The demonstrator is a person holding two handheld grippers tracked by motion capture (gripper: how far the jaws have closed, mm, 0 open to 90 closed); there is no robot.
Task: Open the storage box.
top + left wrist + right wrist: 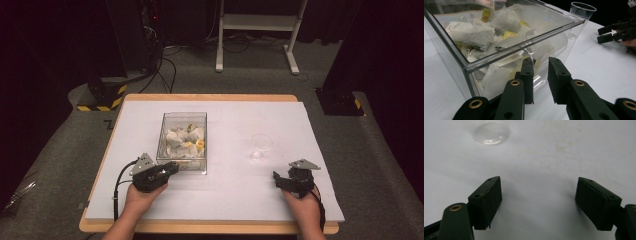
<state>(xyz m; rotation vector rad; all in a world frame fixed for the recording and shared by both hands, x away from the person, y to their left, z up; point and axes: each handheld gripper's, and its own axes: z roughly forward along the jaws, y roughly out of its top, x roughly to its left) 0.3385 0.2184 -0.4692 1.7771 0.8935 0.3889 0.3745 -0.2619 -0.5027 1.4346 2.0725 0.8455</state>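
A clear plastic box [183, 166] stands left of the table's middle and holds several white and yellow tea bags [184, 140]. My left gripper [170, 169] sits at the box's near corner with its jaws a narrow gap apart and nothing between them. In the left gripper view the tips [541, 67] almost touch the box wall [524, 43], with tea bags [471, 33] behind it. An empty clear cup [261, 145] stands upright to the right. My right gripper [277, 179] rests near the front right, wide open [539, 192] over bare sheet, and the cup's base [491, 132] lies ahead of it.
A white sheet [235, 195] covers the wooden table. Beyond the far edge, on the carpet, are a white desk frame [255, 22], cables, and black stands with yellow-black striped bases [102, 97]. The other gripper [607, 33] and the cup [582, 10] show past the box.
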